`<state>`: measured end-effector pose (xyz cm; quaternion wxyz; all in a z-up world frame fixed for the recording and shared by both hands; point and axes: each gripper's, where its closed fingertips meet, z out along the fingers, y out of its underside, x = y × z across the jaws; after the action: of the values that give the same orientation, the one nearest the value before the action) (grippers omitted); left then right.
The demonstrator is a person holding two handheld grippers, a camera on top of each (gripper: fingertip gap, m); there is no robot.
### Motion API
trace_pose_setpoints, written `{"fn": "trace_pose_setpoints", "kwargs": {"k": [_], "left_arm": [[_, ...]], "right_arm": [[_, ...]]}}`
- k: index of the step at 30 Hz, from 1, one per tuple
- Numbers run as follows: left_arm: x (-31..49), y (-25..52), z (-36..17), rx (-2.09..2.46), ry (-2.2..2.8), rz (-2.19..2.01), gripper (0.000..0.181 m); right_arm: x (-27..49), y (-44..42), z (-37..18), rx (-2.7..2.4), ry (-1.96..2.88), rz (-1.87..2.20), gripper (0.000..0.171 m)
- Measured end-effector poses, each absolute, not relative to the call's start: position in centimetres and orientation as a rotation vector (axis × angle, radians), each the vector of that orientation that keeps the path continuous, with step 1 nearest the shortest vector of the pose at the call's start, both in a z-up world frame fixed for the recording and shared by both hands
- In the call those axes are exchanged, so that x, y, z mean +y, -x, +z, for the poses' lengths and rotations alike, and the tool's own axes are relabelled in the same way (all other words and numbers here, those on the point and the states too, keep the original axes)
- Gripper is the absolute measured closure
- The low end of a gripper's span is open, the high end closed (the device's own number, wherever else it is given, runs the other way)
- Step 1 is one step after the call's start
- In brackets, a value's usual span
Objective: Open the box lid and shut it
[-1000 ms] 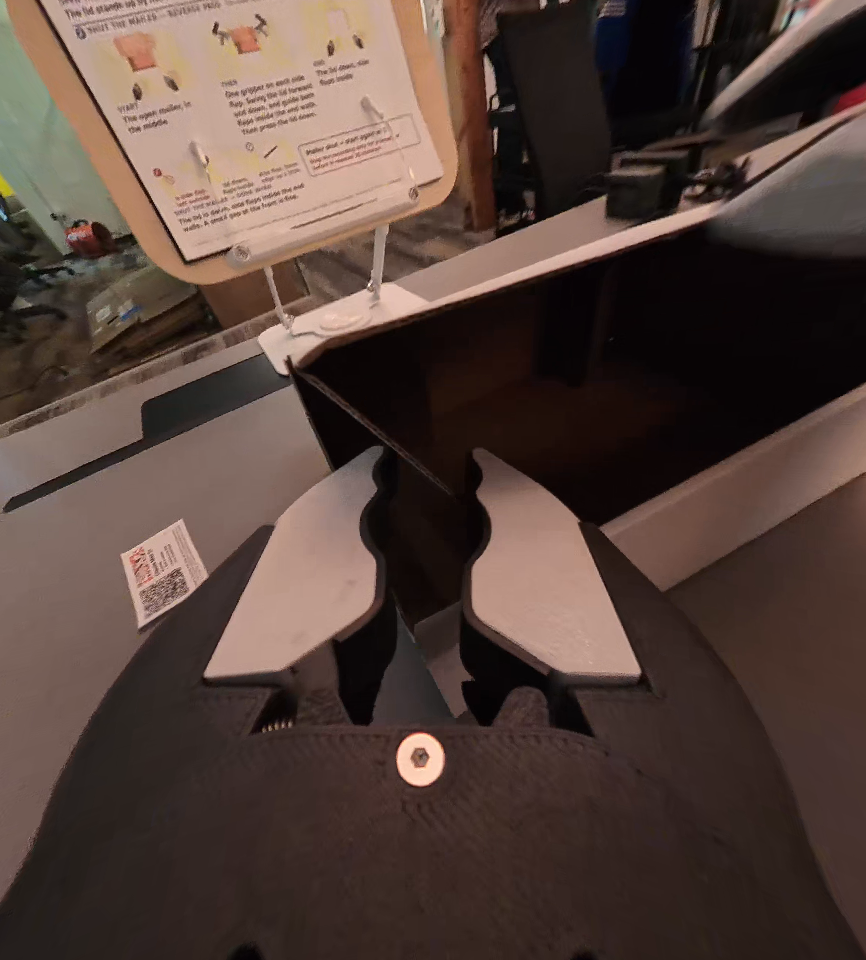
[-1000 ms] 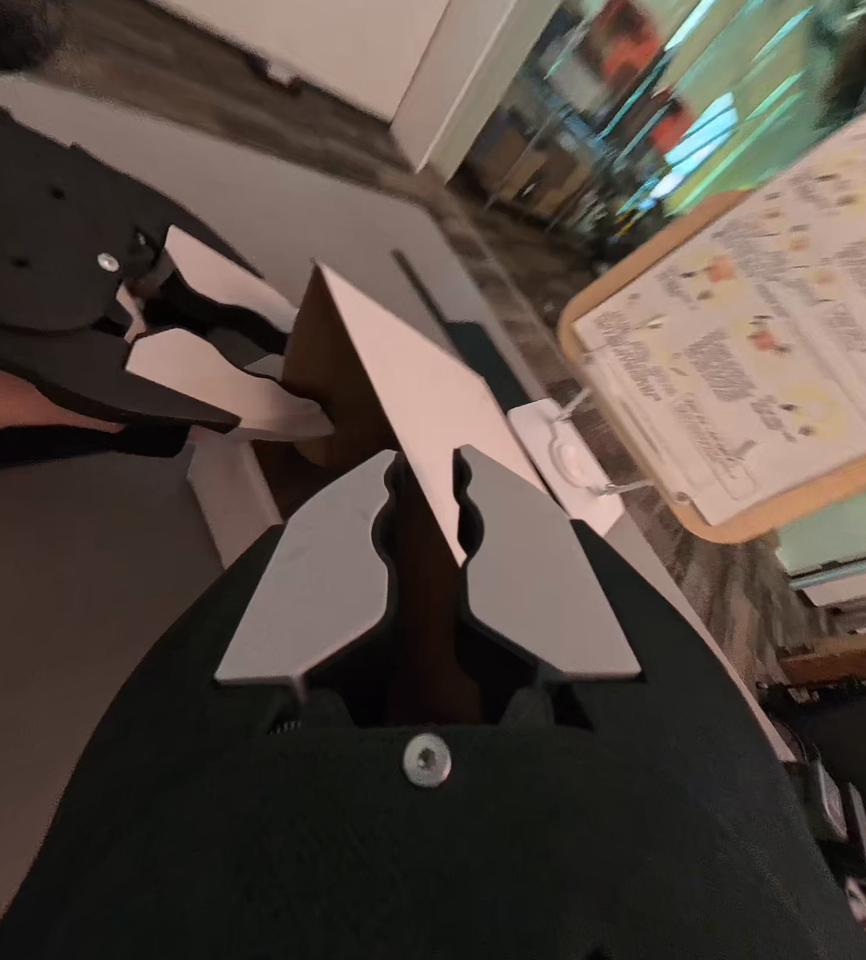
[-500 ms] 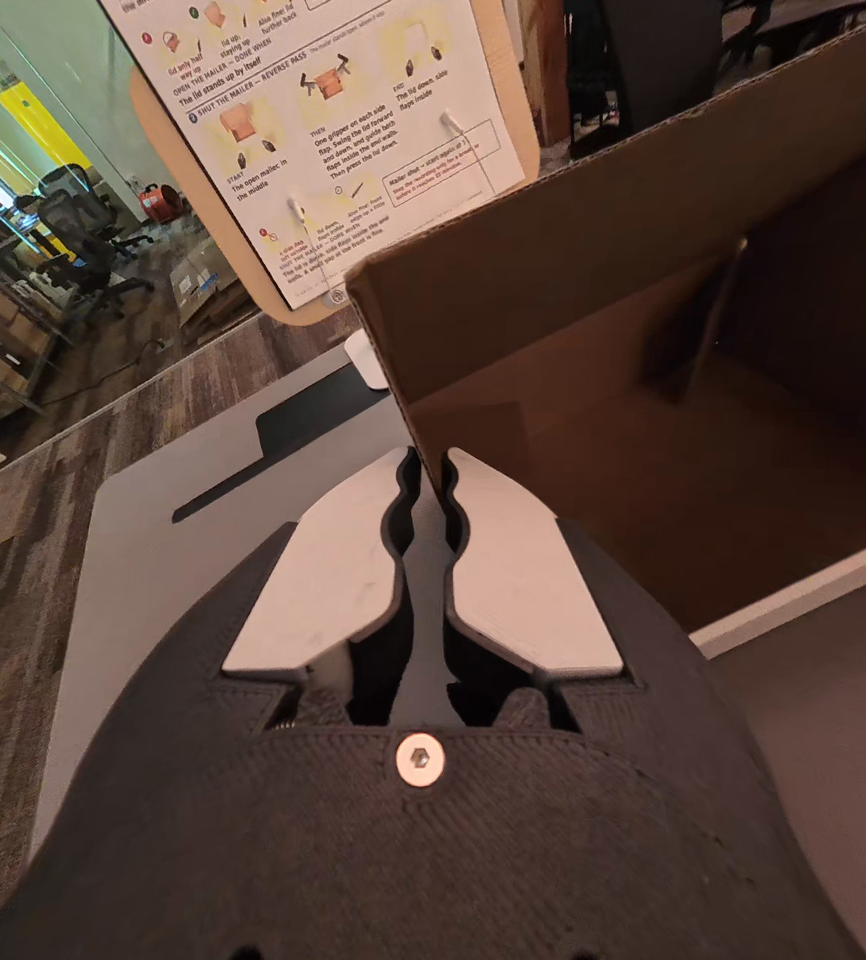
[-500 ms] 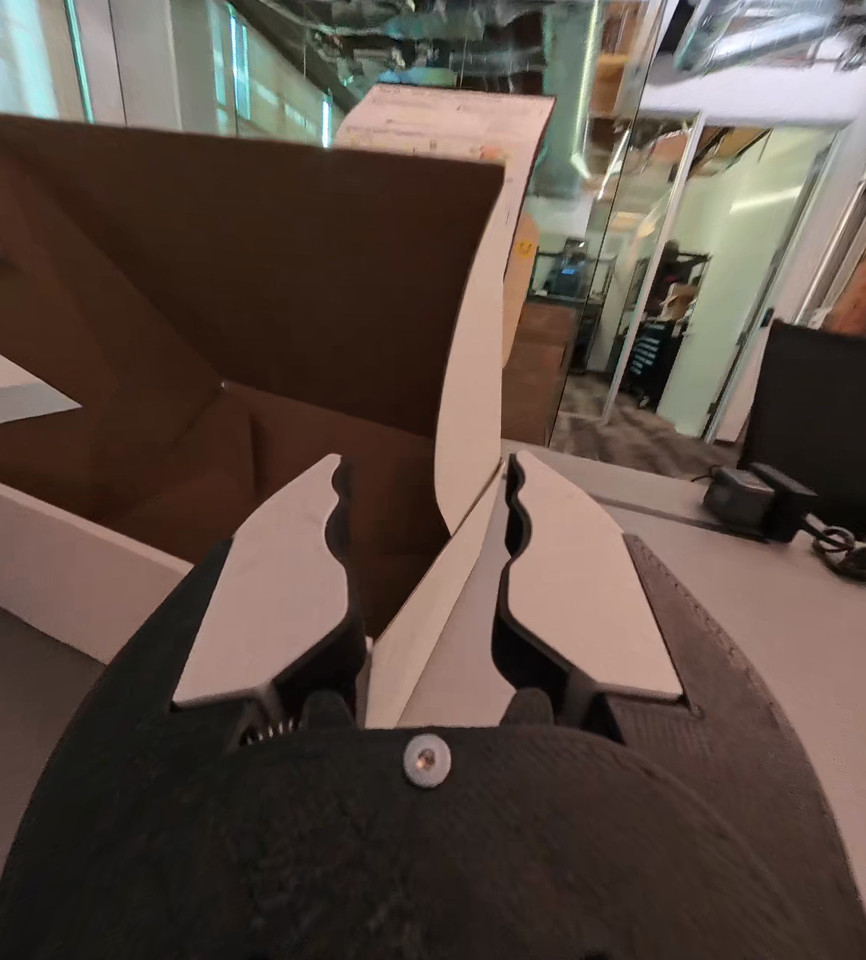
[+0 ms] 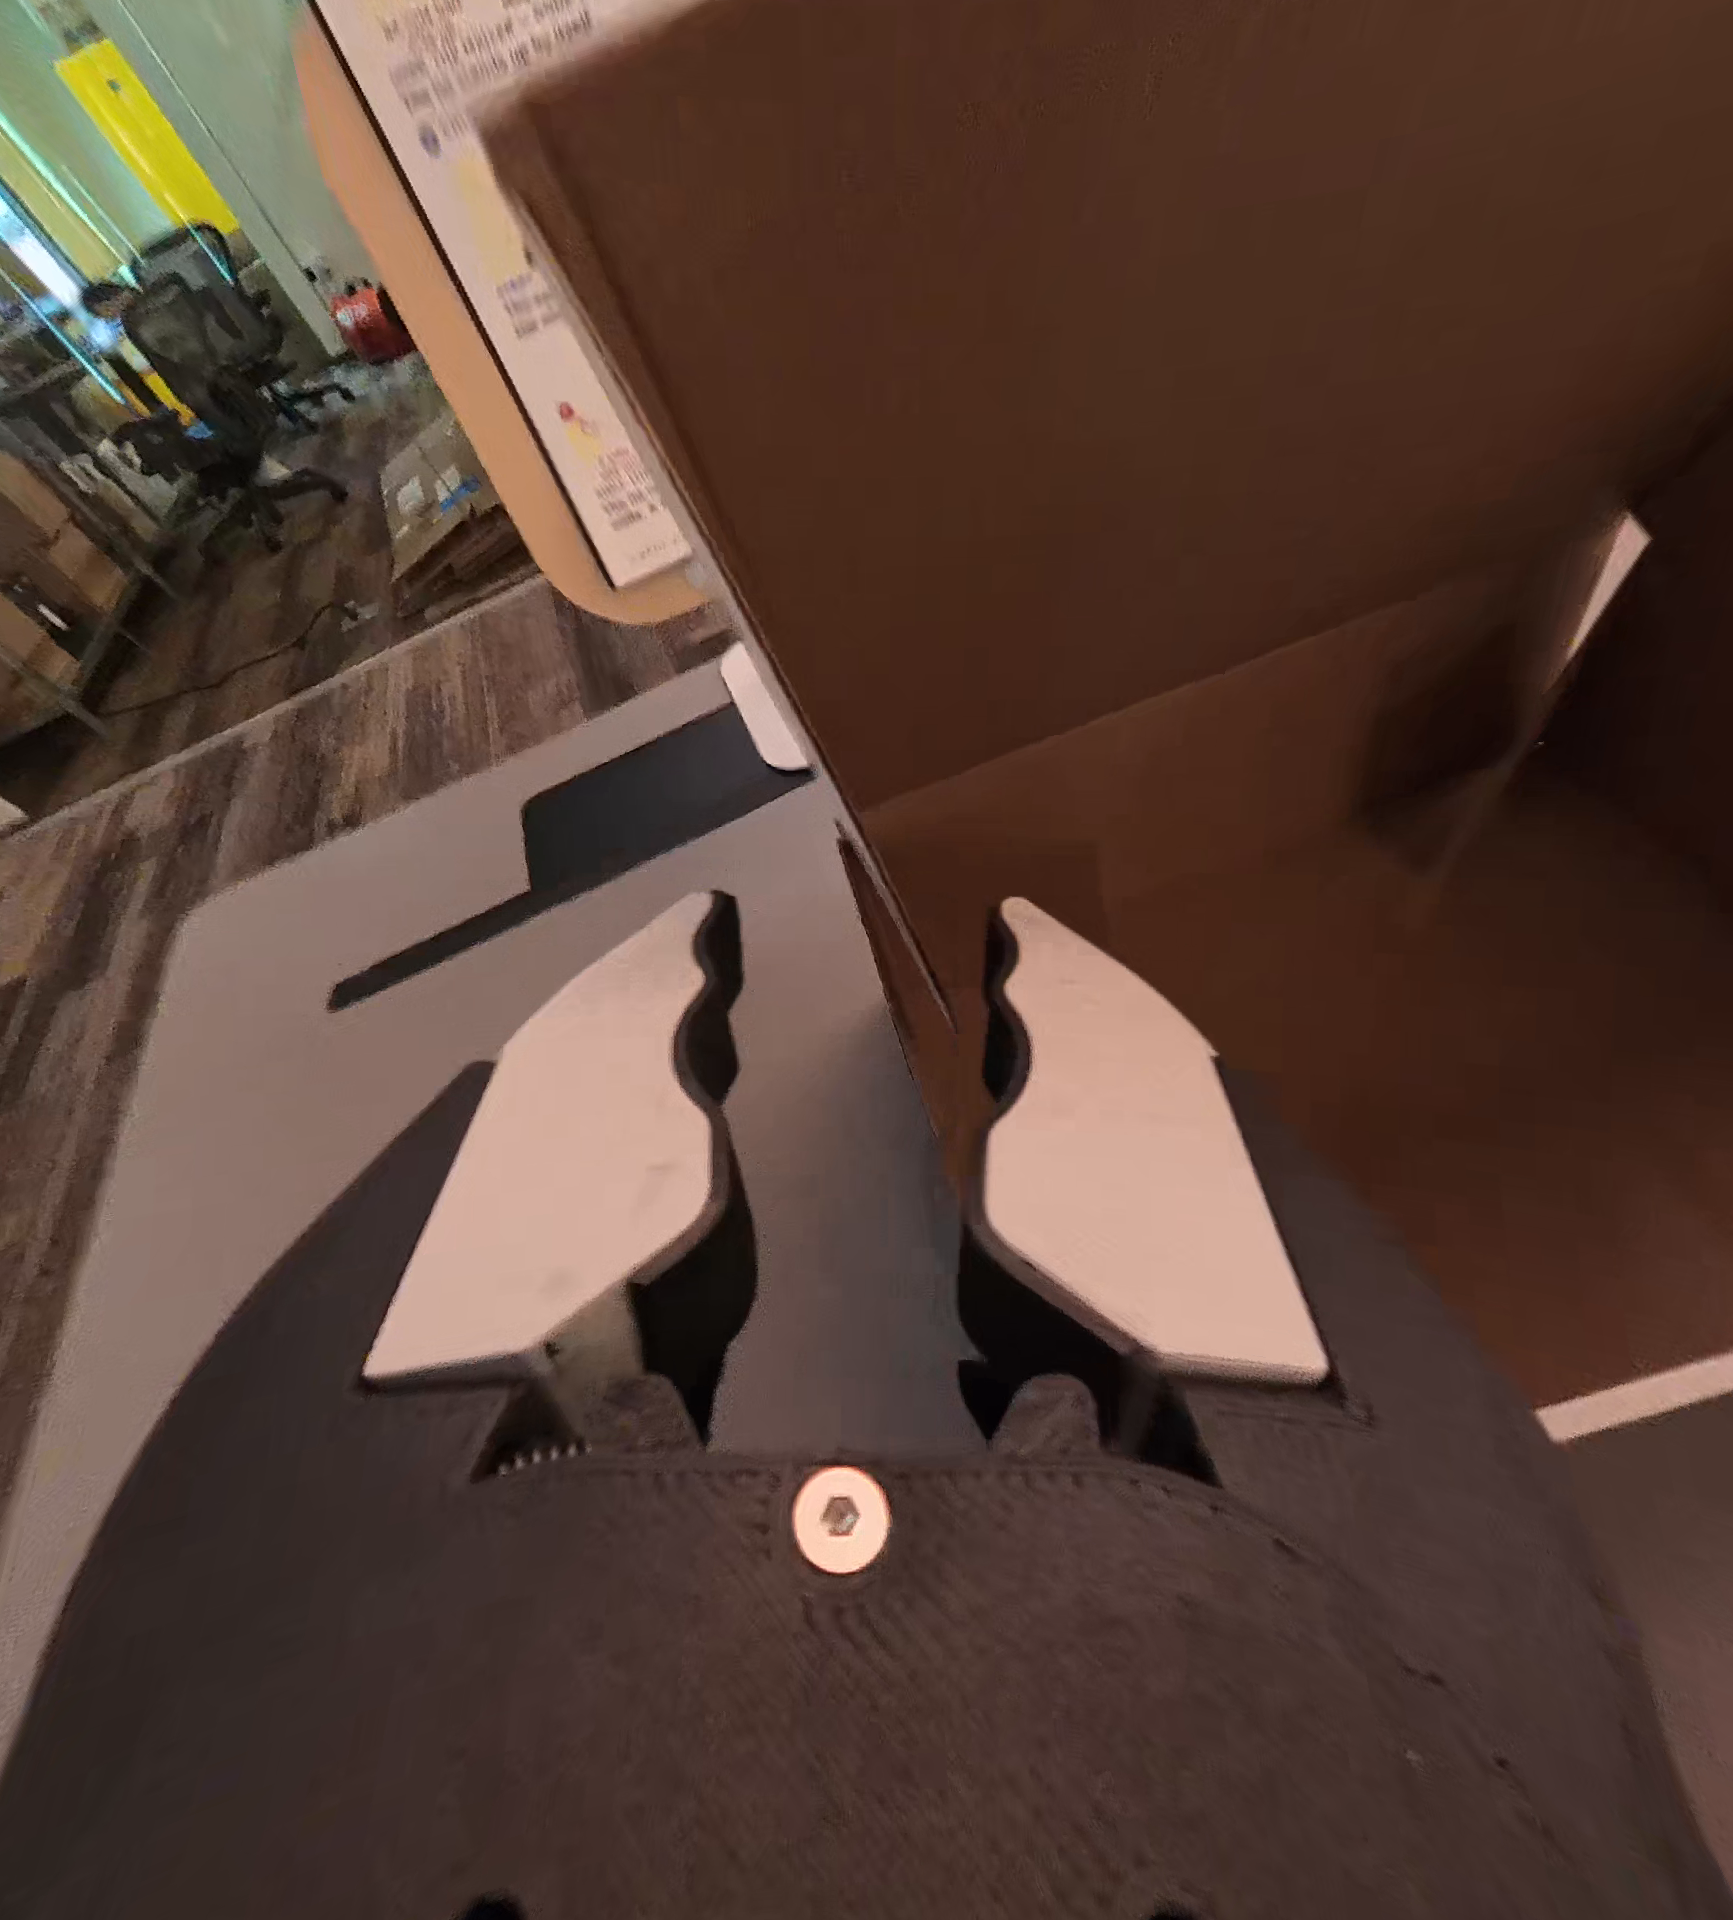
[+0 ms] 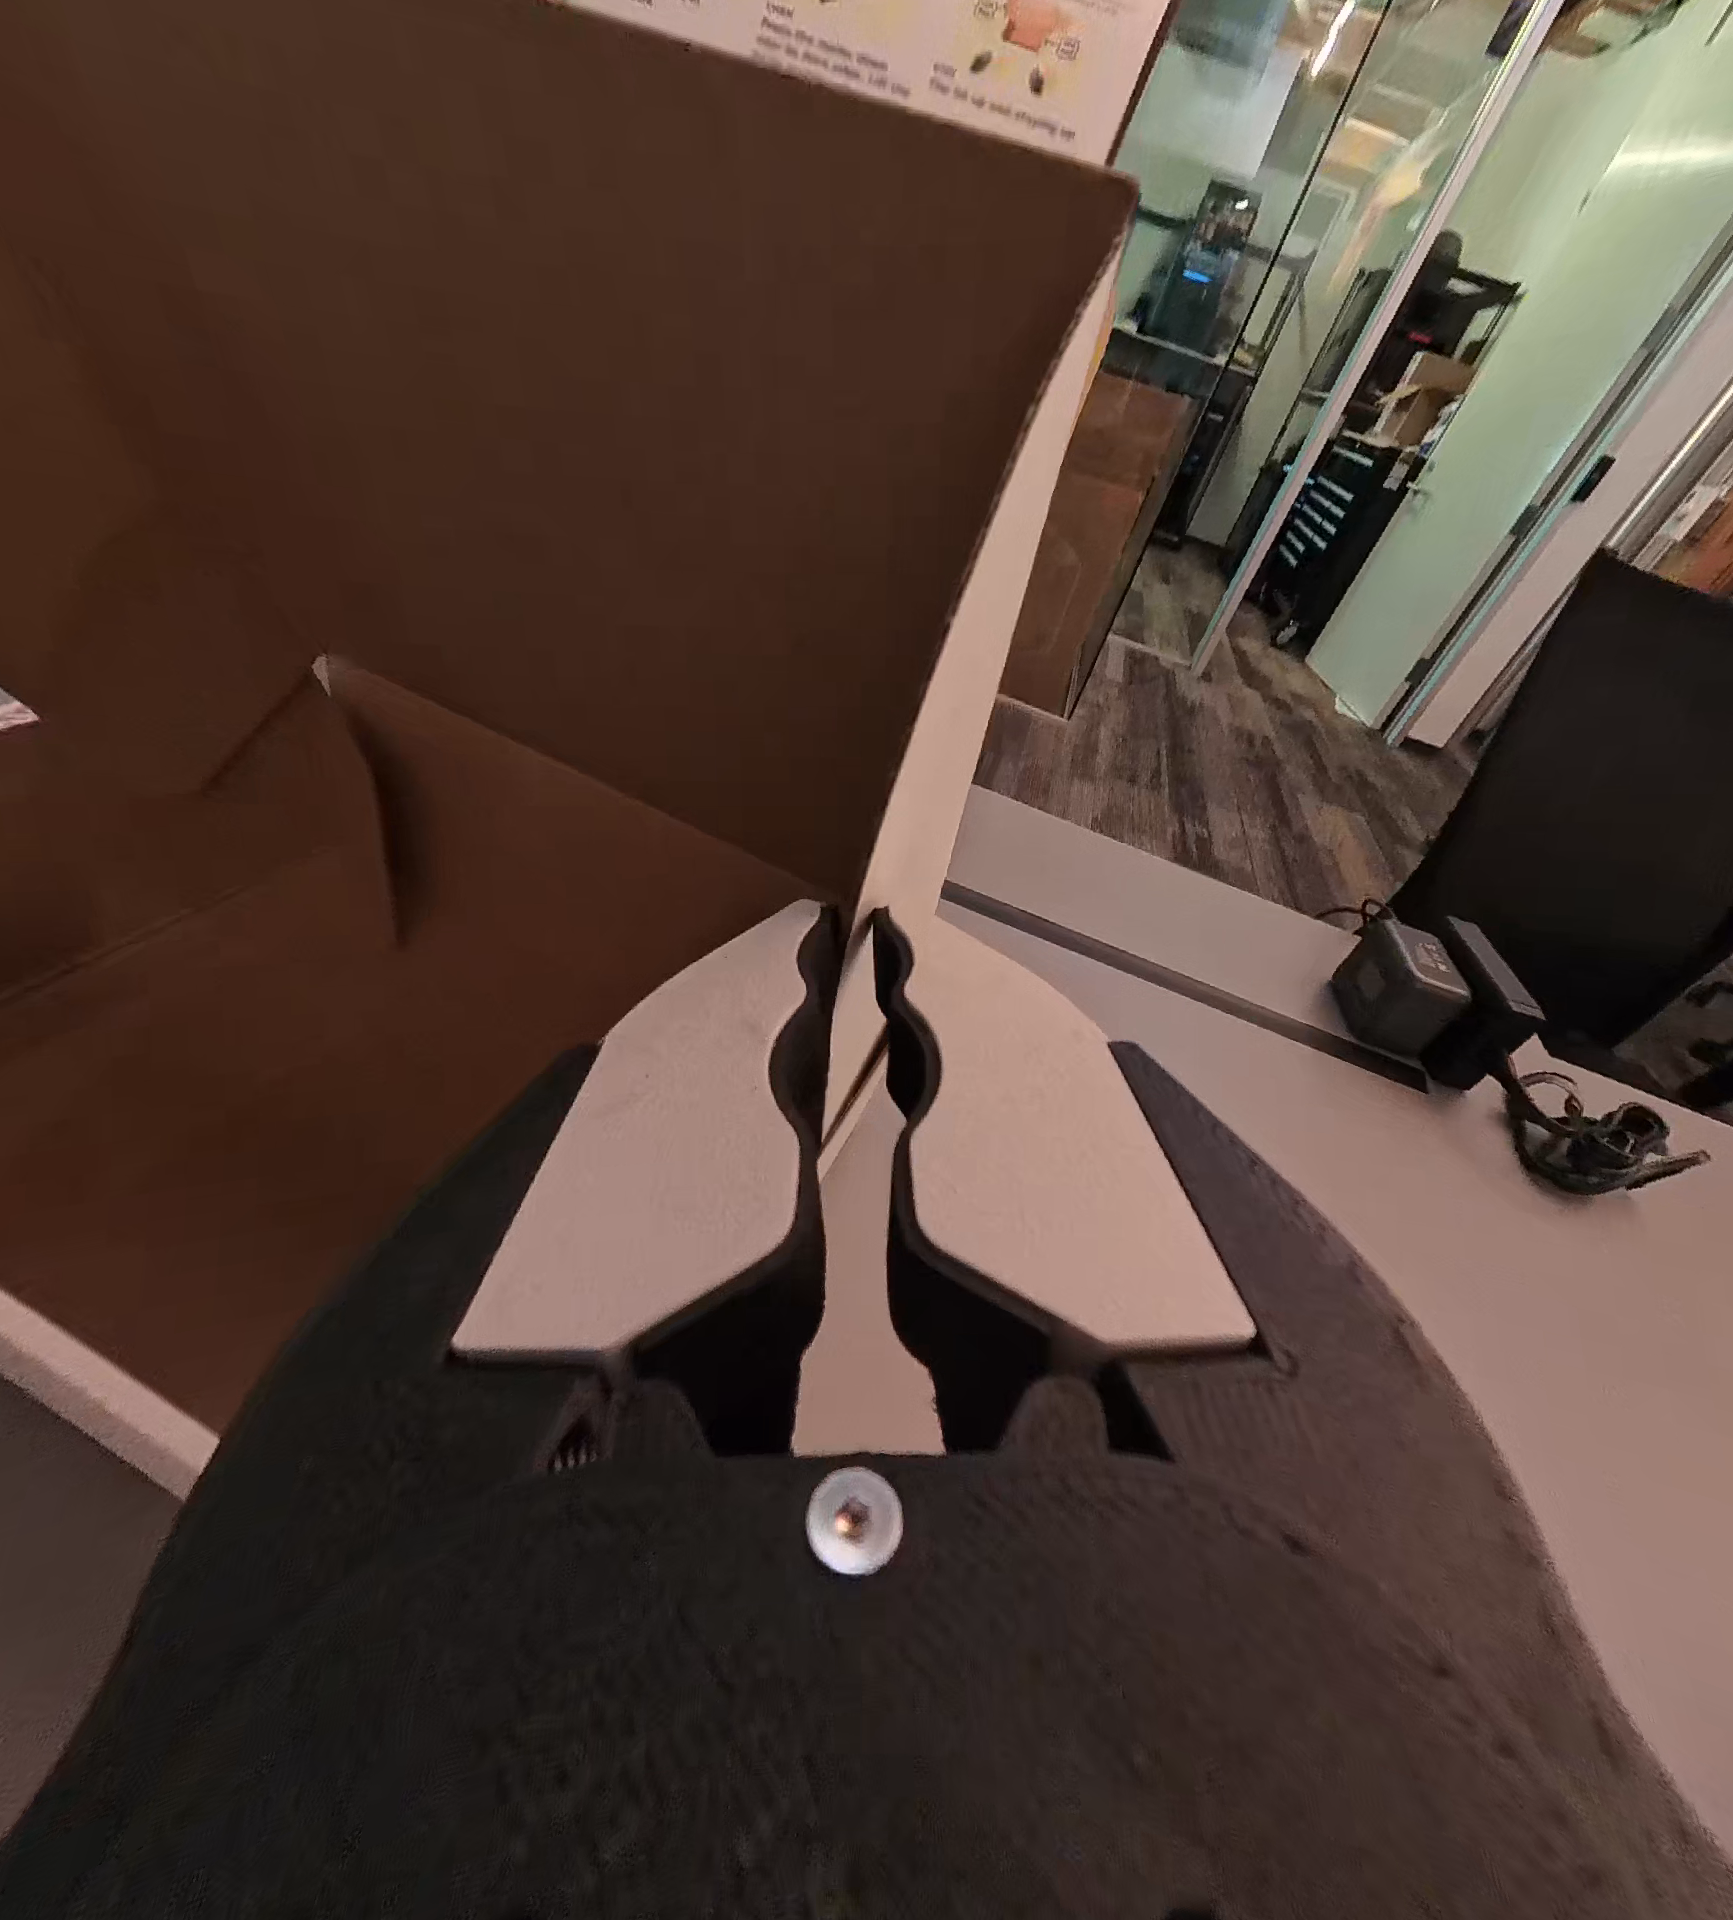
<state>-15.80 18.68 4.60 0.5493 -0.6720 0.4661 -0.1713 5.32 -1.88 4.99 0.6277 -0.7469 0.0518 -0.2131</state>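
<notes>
Grey surface (image 5: 270, 1039) is extending ahead-left of the claw, a dark slot (image 5: 633, 821) cut into it. Wood-pattern floor (image 5: 218, 748) is running beyond, office chairs (image 5: 218, 353) standing far left. Right of the other claw, glass partitions (image 6: 1464, 312) are reflecting greenish light; a black chair (image 6: 1620, 790) is standing behind the surface.

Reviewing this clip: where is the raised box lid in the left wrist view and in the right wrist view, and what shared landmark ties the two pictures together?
Left wrist view: the raised box lid fills the upper right, its left edge running down toward the open left gripper.
Right wrist view: the lid fills the upper left; the right gripper is shut on its white side flap.
Shared landmark: the instruction board standing behind the lid.
</notes>
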Motion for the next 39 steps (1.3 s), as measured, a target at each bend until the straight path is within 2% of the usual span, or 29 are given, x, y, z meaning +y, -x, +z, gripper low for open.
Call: {"fn": "trace_pose_setpoints", "kwargs": {"k": [2, 4, 5, 6, 7, 10, 13, 16, 18, 19, 22, 26, 39], "left_arm": [[18.4, 14.6, 3.0, 1.100, 1.644, -0.473, 0.125], [19.0, 13.2, 2.1, 1.101, 1.648, -0.467, 0.126], [19.9, 12.7, 1.7, 1.101, 1.655, -0.424, 0.132], [20.6, 12.4, 1.4, 1.120, 1.664, -0.401, 0.159], [21.2, 12.0, 1.4, 1.134, 1.663, -0.402, 0.171], [22.8, 12.1, 2.2, 1.097, 1.733, -0.433, 0.178], [23.2, 12.1, 2.9, 1.111, 1.809, -0.492, 0.178], [23.5, 12.2, 3.2, 1.142, 1.844, -0.467, 0.178], [23.7, 12.2, 3.2, 1.180, 1.856, -0.421, 0.178], [23.8, 12.1, 3.2, 1.206, 1.872, -0.401, 0.178], [24.6, 11.5, 3.8, 1.291, 1.941, -0.347, 0.178], [26.0, 10.5, 4.2, 1.383, 2.087, -0.295, 0.177], [26.6, 9.8, 3.8, 1.490, 2.218, -0.263, 0.176]], "right_arm": [[-1.6, -5.6, 5.3, 0.122, 1.748, -0.494, 0.165], [-1.3, -5.8, 5.8, 0.126, 1.762, -0.481, 0.165], [-1.2, -5.9, 6.0, 0.132, 1.772, -0.468, 0.165], [-1.0, -6.1, 6.2, 0.137, 1.782, -0.450, 0.165], [-0.8, -6.4, 6.6, 0.144, 1.786, -0.429, 0.165], [0.2, -7.8, 7.6, 0.196, 1.752, -0.349, 0.161], [0.4, -9.1, 5.2, 0.300, 1.819, -0.320, 0.131], [0.8, -9.3, 3.0, 0.294, 1.840, -0.334, 0.141], [1.4, -9.3, 2.9, 0.271, 1.853, -0.342, 0.163], [1.7, -9.4, 3.1, 0.262, 1.864, -0.354, 0.166], [2.8, -10.5, 3.4, 0.268, 2.002, -0.360, 0.166], [4.2, -11.7, 3.9, 0.370, 2.173, -0.168, 0.166], [5.5, -12.3, 3.6, 0.503, 2.434, 0.129, 0.164]]}}
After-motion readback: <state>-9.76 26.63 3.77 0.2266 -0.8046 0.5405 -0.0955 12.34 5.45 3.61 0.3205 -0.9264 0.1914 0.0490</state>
